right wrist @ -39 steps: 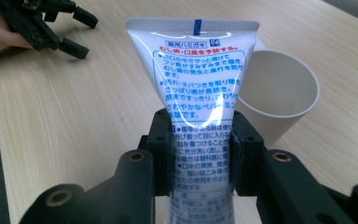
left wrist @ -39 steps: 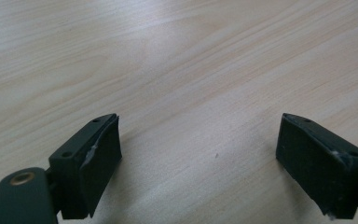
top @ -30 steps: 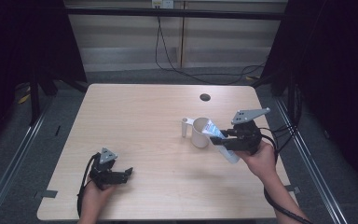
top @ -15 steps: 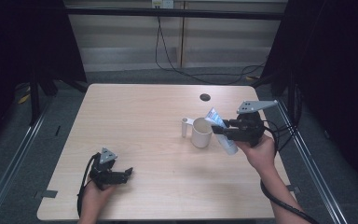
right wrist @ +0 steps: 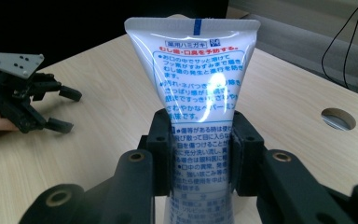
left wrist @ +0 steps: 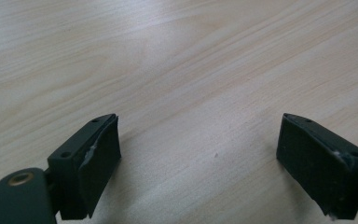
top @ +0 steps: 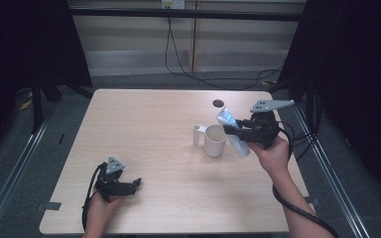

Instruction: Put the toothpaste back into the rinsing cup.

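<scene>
Lifted since the earlier frame, the white plastic toothpaste tube with blue print (top: 231, 131) now tilts beside the cream ceramic mug (top: 214, 140), pinched in the right gripper (right wrist: 200, 156) jaws. Left gripper (top: 135, 183) jaws rest wide on the counter (top: 144, 129). The slick tube may slip or tip the mug.

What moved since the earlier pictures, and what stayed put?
The right gripper, shut on the toothpaste tube, carried it up and back from beside the mug, tipping the tube's flat end upward. The mug kept its spot on the table. The left gripper stayed open and empty near the front edge.
</scene>
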Motion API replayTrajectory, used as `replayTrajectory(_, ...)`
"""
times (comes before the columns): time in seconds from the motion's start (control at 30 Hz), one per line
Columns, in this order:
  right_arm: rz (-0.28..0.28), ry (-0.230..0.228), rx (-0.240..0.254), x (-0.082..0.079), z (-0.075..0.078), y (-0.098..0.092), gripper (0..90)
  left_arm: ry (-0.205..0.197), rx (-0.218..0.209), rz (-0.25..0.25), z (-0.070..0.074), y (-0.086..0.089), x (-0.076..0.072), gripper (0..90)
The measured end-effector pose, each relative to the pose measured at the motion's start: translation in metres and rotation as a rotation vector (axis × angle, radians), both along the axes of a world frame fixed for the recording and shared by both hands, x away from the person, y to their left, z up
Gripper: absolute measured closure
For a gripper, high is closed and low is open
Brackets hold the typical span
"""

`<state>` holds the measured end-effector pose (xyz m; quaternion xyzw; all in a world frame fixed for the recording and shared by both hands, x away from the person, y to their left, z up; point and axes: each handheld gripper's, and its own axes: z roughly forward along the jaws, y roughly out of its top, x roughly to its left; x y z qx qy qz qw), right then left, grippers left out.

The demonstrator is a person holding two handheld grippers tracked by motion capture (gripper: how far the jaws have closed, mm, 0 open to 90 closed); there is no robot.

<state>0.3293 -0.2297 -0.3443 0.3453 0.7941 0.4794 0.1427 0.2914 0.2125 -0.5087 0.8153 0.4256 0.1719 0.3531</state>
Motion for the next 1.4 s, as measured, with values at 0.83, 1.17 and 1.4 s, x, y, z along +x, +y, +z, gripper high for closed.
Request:
replayTrajectory(0.83, -0.072, -0.026, 0.035, 0.030, 0.001, 0.014, 66.6, 0.000, 0.000, 0.000, 0.000, 0.000, 0.000, 13.2)
replayTrajectory(1.17, -0.107, -0.020, 0.036, 0.041, -0.007, 0.018, 66.4, 0.000, 0.001, 0.000, 0.000, 0.000, 0.000, 13.2)
replayTrajectory(1.4, -0.136, -0.029, 0.044, 0.046, -0.012, 0.022, 66.3, -0.001, 0.003, -0.005, 0.000, 0.000, 0.000, 13.2)
